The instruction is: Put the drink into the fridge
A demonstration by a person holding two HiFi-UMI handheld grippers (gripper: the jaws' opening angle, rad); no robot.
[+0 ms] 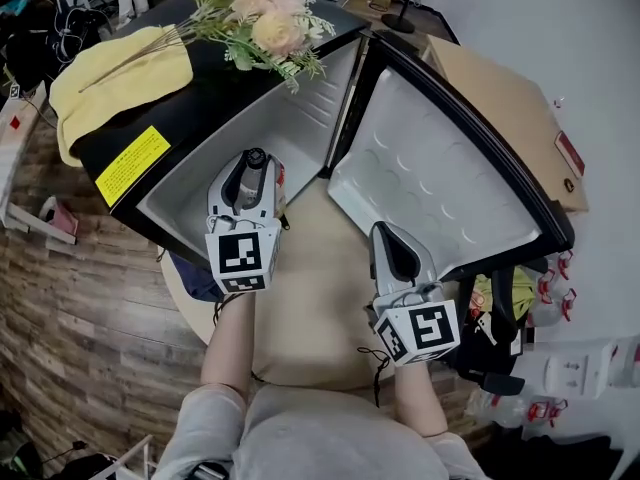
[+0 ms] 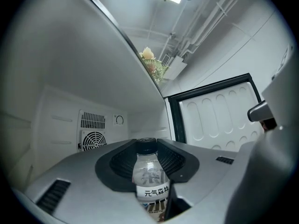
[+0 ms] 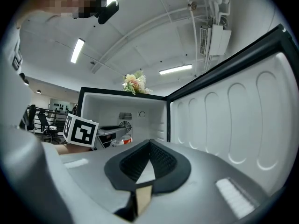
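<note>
The right gripper [image 1: 388, 240] hangs nearest the person, outside the fridge, with its jaws together on nothing. Just ahead, the left gripper [image 1: 250, 173] is clamped on the clear plastic drink bottle with a black cap and white label [image 2: 149, 176], jaws wide around its body. The bottle's long axis seems to run along the jaws, cap toward their tips. Straight beyond lies the white-lined cavity of the small black fridge [image 1: 290, 108], its door [image 1: 440, 168] swung open to the right. The round fan grille [image 2: 93, 139] marks the back wall, so the left hand likely pushes forward.
</note>
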